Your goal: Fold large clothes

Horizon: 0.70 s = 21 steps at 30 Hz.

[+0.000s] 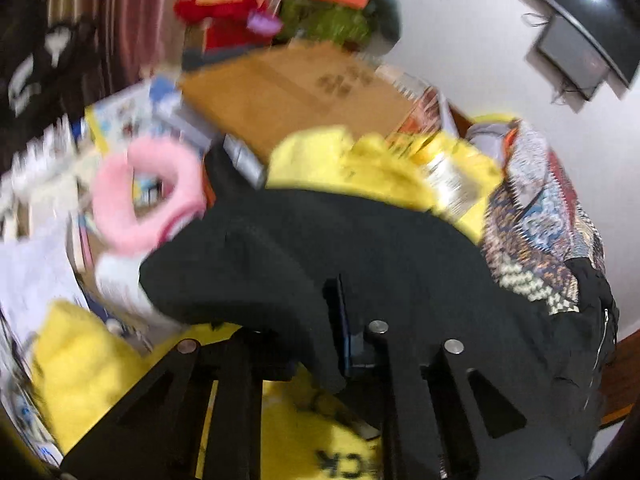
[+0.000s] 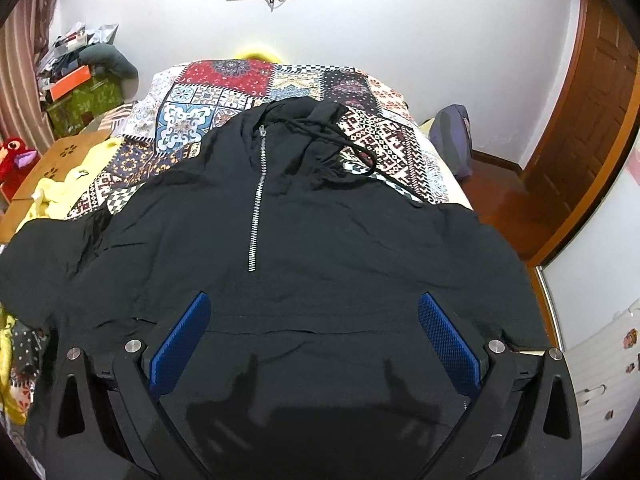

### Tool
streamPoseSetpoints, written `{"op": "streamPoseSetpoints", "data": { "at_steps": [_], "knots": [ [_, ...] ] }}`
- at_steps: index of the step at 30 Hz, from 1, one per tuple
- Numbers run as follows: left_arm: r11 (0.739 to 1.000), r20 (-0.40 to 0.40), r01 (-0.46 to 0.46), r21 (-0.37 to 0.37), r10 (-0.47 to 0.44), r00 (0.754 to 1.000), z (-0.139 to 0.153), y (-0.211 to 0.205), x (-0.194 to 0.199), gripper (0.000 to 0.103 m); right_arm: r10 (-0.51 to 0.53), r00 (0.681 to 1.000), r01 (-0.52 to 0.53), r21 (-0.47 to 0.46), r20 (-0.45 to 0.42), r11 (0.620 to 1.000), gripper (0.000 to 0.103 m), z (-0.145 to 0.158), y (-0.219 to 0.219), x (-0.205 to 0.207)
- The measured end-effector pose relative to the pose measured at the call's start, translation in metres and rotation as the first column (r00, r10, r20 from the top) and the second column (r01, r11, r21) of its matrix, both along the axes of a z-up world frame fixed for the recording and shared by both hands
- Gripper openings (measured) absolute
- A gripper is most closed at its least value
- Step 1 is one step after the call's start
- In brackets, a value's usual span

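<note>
2 grippers work: left gripper (image 1: 340, 344) pinches the hoodie (image 2: 280, 220) sleeve, right gripper (image 2: 314, 340) jaws gape empty; carry it inward flat.

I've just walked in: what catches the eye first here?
A big black hoodie with a silver zipper lies spread across a bright patchwork quilt on the bed. Left of the bed sits yellow cloth and a fluffy pink ring.
</note>
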<state>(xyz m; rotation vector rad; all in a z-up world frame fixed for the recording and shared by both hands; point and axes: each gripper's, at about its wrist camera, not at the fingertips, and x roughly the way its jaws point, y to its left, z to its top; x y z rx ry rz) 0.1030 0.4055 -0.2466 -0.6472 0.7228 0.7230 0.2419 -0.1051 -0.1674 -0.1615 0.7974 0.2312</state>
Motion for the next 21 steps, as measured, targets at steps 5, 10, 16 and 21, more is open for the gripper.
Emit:
{"op": "streamPoseSetpoints", "data": {
  "at_steps": [5,10,16,21],
  "knots": [
    [0.988,0.094,0.098,0.121,-0.11,0.989,0.069,-0.028,0.024,0.01,0.006,1.0,-0.006,-0.007,0.012,1.0,0.103,0.004,-0.008,0.003],
    [0.96,0.177,0.219,0.177,-0.25,0.952,0.129,-0.071,0.061,0.008,0.008,0.999,-0.009,0.002,0.037,1.0,0.103,0.01,-0.018,0.006],
    [0.906,0.231,0.362,0.218,-0.409,0.883,0.172,-0.138,0.118,0.008,0.005,0.999,-0.007,0.027,0.043,1.0,0.103,0.011,-0.031,0.01],
    [0.851,0.219,0.458,0.256,-0.513,0.83,0.182,-0.2,0.158,0.008,-0.006,0.999,0.004,0.065,0.04,0.998,0.103,0.011,-0.044,0.013]
  ]
}}
